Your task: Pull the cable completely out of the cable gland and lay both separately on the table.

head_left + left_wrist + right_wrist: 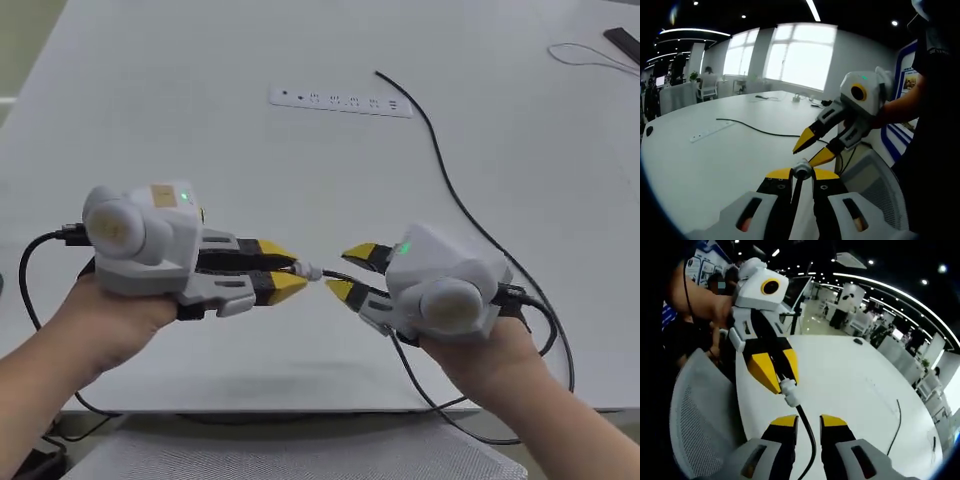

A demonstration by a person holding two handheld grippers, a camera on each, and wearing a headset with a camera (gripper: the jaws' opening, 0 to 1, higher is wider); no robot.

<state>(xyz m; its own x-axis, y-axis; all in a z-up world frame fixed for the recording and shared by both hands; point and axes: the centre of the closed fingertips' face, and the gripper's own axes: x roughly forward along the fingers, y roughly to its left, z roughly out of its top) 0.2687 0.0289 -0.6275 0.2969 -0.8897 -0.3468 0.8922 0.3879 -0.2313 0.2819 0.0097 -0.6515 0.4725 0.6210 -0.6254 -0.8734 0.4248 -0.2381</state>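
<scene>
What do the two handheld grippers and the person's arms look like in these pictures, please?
Both the left gripper and right gripper have rounded white-grey housings, black jaws with yellow tips, a green light and a black lead at the rear. The left also bears a tan square patch. No sleeves cover the forearms; the left gripper view shows dark clothing.

Head view's bright and even, soft shadows on the white table (200, 150); gripper views bend at edges, windows (790, 60) blown out.
</scene>
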